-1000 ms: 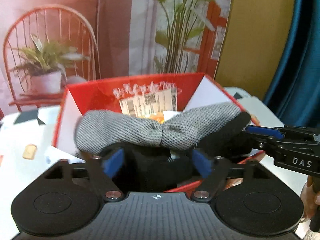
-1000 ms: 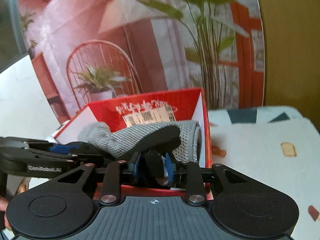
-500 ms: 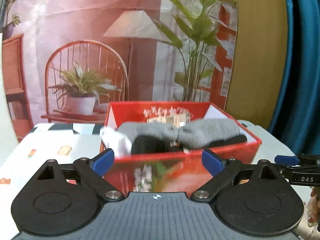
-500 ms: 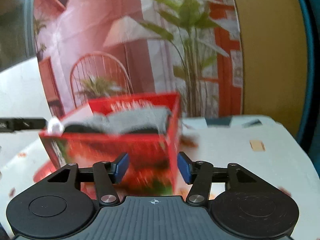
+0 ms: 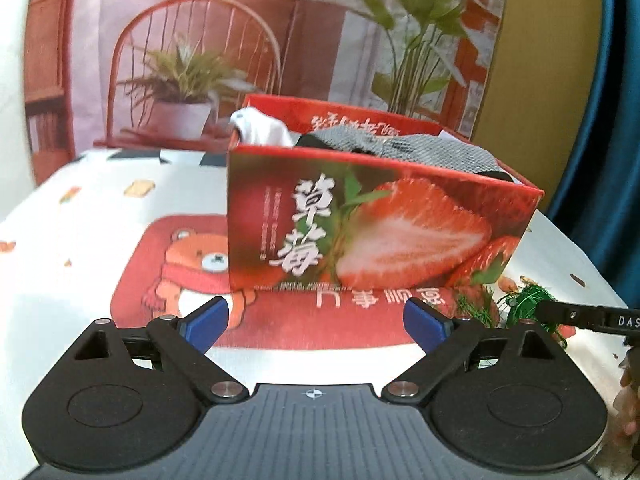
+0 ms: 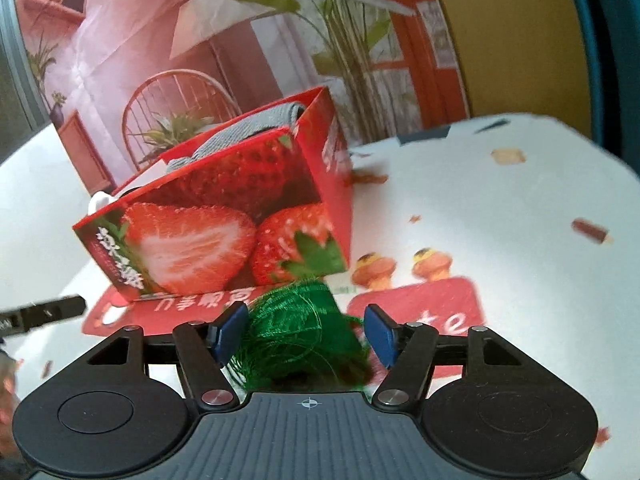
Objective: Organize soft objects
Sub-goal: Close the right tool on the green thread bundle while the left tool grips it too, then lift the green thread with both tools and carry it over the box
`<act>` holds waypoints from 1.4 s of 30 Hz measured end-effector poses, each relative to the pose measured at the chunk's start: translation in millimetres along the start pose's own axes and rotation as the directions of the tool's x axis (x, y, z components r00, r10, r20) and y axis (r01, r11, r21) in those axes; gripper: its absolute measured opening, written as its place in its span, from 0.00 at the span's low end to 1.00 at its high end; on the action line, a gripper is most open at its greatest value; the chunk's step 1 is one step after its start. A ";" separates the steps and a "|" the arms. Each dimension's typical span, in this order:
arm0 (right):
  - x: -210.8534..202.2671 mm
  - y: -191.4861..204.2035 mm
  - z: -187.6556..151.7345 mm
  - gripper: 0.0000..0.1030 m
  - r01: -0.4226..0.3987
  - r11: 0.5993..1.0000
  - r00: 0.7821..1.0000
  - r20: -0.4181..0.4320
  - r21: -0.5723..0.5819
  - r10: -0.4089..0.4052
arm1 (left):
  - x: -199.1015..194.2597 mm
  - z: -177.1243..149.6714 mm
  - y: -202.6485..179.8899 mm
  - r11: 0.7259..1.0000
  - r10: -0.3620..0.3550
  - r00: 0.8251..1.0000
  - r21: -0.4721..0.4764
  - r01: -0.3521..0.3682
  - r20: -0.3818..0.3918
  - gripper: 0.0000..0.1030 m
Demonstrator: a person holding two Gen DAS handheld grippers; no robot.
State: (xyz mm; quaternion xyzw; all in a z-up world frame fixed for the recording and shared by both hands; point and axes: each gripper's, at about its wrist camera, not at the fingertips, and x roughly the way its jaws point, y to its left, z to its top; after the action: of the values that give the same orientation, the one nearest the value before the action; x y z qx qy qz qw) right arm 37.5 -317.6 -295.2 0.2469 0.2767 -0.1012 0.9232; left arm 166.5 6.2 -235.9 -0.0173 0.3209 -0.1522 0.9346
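A red strawberry-print box (image 5: 380, 224) stands on the table and holds a grey knit item (image 5: 432, 152) and a white sock (image 5: 262, 130). It also shows in the right wrist view (image 6: 224, 220) with the grey item (image 6: 244, 132) at its rim. My left gripper (image 5: 316, 324) is open and empty, in front of the box. My right gripper (image 6: 302, 332) is open, with a green mesh net (image 6: 296, 332) lying between its fingers on the table. The net also shows at the right of the left wrist view (image 5: 528, 304).
The table carries a white printed cloth (image 5: 80, 240) with a red bear patch (image 5: 180, 264). A printed backdrop (image 5: 192, 40) stands behind the table. A blue curtain (image 5: 616, 120) hangs at the right. The right gripper's finger (image 5: 592, 318) reaches into the left wrist view.
Both grippers let go of the grey item in the box, opened and drew back. The right gripper has dropped down around the green net.
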 end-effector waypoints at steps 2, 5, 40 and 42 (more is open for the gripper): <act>5.4 2.1 -2.4 0.59 -0.039 0.999 0.999 -0.026 0.024 0.040 | -0.3 -0.8 3.4 1.000 -0.016 1.000 -0.009 0.016 0.000 0.93; 11.7 16.3 -6.4 0.52 -0.071 0.997 0.996 -0.060 0.007 0.071 | -0.8 -2.5 3.3 0.999 -0.031 0.999 -0.007 0.031 0.007 0.93; 50.9 134.5 -34.3 0.49 -0.152 0.891 0.986 -0.122 -0.428 0.110 | 52.4 -12.1 -15.7 0.926 -0.357 0.928 -0.169 0.337 -0.108 0.55; 45.8 132.9 -33.7 0.49 -0.151 0.901 0.987 -0.110 -0.407 0.115 | 51.6 -13.0 -18.1 0.927 -0.357 0.928 -0.161 0.338 -0.105 0.54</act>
State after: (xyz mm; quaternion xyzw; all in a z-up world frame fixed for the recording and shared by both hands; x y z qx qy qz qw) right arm 102.8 -188.7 -292.2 0.0678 0.3127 0.0334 0.9468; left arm 192.2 -25.4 -274.6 -0.1293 0.3837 -0.2934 0.8660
